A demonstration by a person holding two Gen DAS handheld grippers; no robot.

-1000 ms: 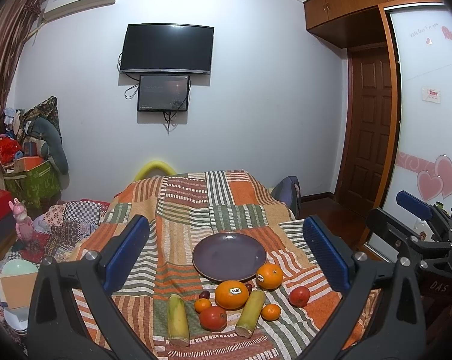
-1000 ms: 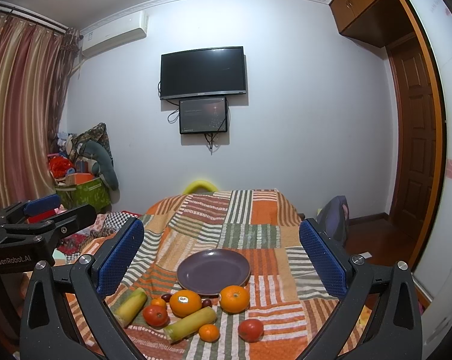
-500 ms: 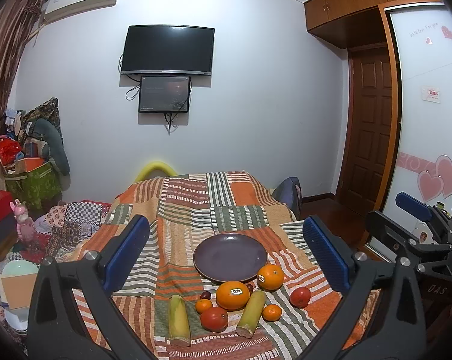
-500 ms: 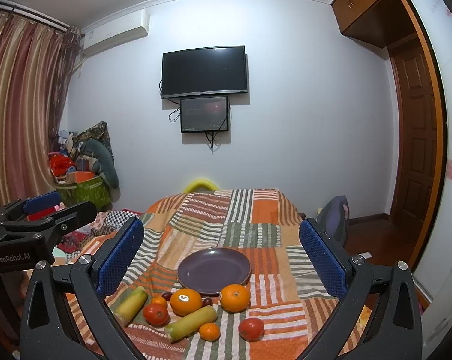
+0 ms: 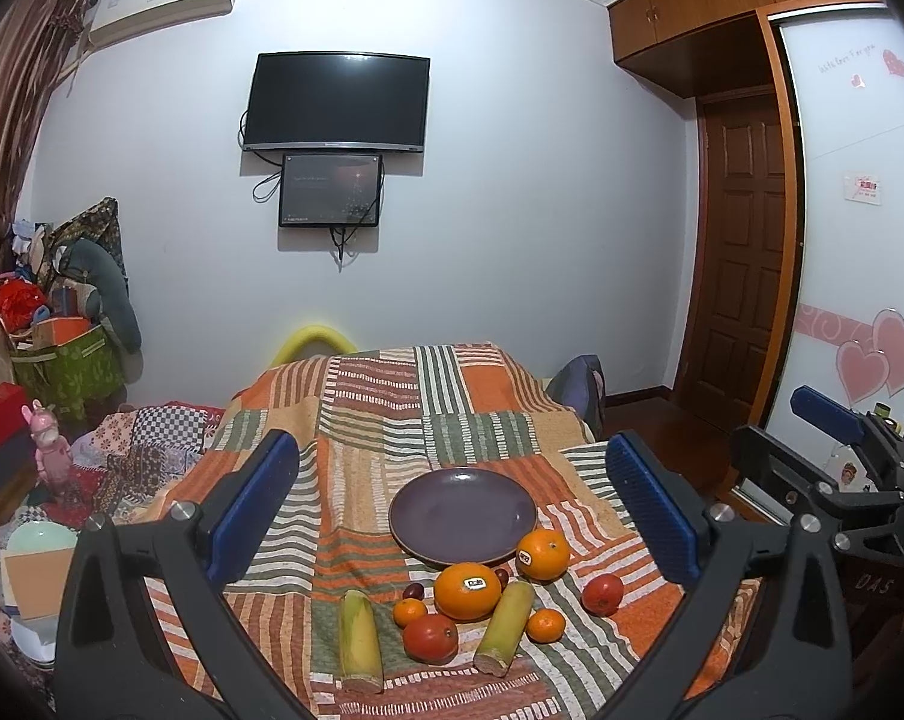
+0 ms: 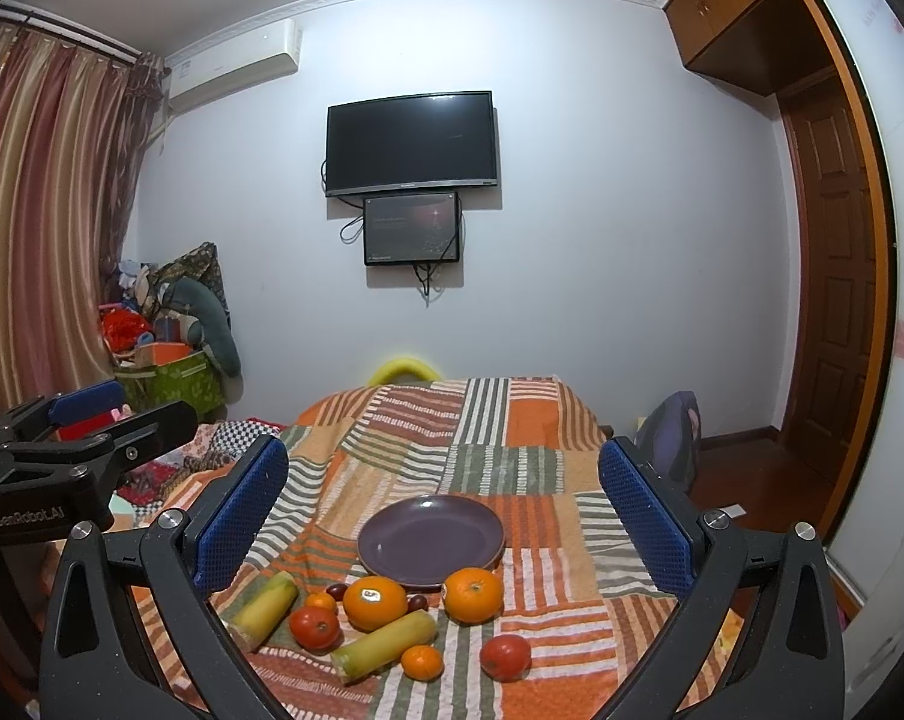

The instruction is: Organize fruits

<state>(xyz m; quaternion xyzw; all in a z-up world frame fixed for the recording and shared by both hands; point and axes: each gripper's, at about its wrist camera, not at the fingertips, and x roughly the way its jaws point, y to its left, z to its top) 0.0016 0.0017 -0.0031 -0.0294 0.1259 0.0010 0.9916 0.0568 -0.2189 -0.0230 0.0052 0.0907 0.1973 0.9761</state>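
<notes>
An empty purple plate [image 5: 463,516] [image 6: 431,540] lies on a striped patchwork cloth. Fruit sits in front of it: two big oranges [image 5: 467,591] [image 6: 473,594], two small mandarins [image 5: 545,625], two red tomatoes [image 5: 430,638] [image 6: 505,657], small dark fruits [image 5: 413,591] and two yellow-green cane pieces [image 5: 360,641] [image 6: 385,650]. My left gripper [image 5: 452,510] is open and empty, held above and short of the fruit. My right gripper [image 6: 443,510] is open and empty, likewise short of the fruit.
The cloth-covered table [image 5: 392,414] ends at a yellow chair back [image 5: 314,341]. Clutter and a green bag [image 5: 68,366] stand at the left. A wooden door [image 5: 746,276] and wardrobe [image 5: 860,240] are at the right. Each gripper shows in the other's view edge [image 5: 842,480] [image 6: 62,468].
Both grippers have drifted very slightly; the view has barely shifted. Nothing on the cloth has moved.
</notes>
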